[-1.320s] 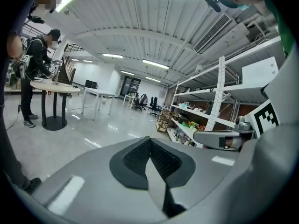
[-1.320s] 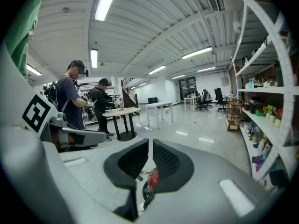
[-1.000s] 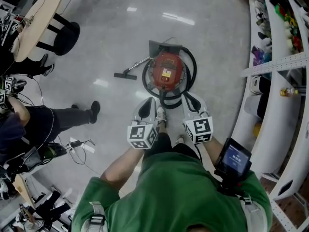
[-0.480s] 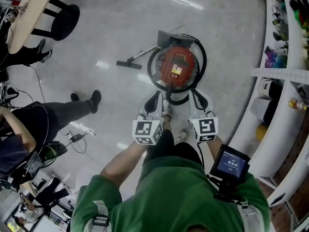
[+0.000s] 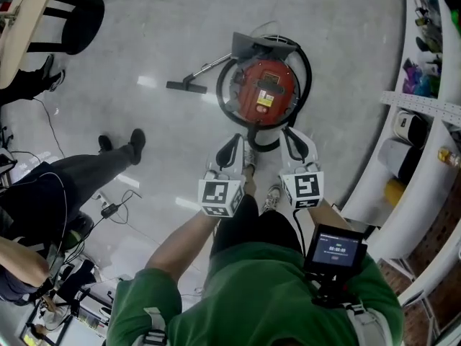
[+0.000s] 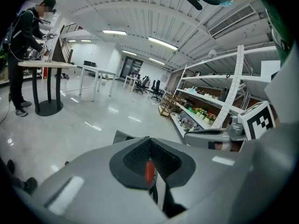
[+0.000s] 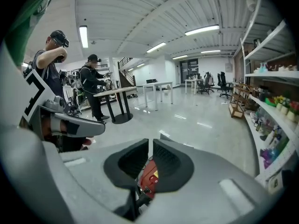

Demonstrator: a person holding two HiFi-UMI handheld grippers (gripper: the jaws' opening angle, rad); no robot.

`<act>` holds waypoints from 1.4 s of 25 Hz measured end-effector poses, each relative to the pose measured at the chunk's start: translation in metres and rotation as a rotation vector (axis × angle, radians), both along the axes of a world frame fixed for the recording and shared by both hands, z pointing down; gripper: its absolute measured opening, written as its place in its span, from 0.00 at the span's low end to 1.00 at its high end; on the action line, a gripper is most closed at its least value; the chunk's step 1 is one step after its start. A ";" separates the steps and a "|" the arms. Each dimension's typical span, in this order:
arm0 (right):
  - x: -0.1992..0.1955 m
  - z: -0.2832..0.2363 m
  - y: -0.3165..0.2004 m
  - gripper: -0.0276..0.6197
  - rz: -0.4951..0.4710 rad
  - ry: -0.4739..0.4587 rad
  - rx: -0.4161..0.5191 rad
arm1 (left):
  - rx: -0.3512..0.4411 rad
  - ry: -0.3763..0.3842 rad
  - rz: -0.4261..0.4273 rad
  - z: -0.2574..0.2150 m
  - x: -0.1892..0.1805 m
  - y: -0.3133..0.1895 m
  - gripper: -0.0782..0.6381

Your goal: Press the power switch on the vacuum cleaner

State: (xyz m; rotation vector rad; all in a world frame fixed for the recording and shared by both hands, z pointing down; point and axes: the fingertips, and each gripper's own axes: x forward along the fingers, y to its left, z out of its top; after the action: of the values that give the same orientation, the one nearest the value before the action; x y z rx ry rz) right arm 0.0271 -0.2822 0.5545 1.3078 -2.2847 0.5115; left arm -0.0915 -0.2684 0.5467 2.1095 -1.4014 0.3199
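The vacuum cleaner (image 5: pixel 265 92) stands on the floor ahead, a round red drum ringed by a coiled black hose, with its floor nozzle (image 5: pixel 186 86) lying to the left. Both grippers are held side by side just short of it, above the person's shoes. My left gripper (image 5: pixel 229 152) is shut and holds nothing. My right gripper (image 5: pixel 298 144) is shut and empty too. In the left gripper view only a red sliver of the vacuum (image 6: pixel 149 171) shows behind the left gripper (image 6: pixel 149 141). In the right gripper view the red drum (image 7: pixel 150 176) shows below the right gripper (image 7: pixel 150 143).
A seated person's legs (image 5: pixel 79 170) stretch across the floor at left, with cables (image 5: pixel 109 211) nearby. A black stool base (image 5: pixel 75 24) and table stand at far left. Curved white shelving (image 5: pixel 425 103) runs along the right. A screen device (image 5: pixel 335 249) sits on the right forearm.
The view has shifted as the person moved up to the vacuum, which now sits slightly higher and more to the right. Both grippers stay shut, side by side.
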 end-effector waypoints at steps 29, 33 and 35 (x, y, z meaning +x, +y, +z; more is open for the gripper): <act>-0.012 0.212 0.004 0.07 -0.030 0.102 -0.235 | -0.127 -0.080 0.136 0.186 0.010 -0.007 0.12; -0.007 0.231 0.008 0.07 -0.053 0.114 -0.259 | -0.146 -0.084 0.151 0.202 0.012 -0.007 0.12; -0.005 0.240 0.009 0.07 -0.064 0.114 -0.269 | -0.152 -0.086 0.162 0.209 0.015 -0.006 0.12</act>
State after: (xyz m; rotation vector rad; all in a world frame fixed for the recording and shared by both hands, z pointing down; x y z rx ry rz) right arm 0.0223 -0.2734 0.7948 1.0997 -2.0743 0.6779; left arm -0.0769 -0.2747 0.7558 2.1083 -1.2146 0.5693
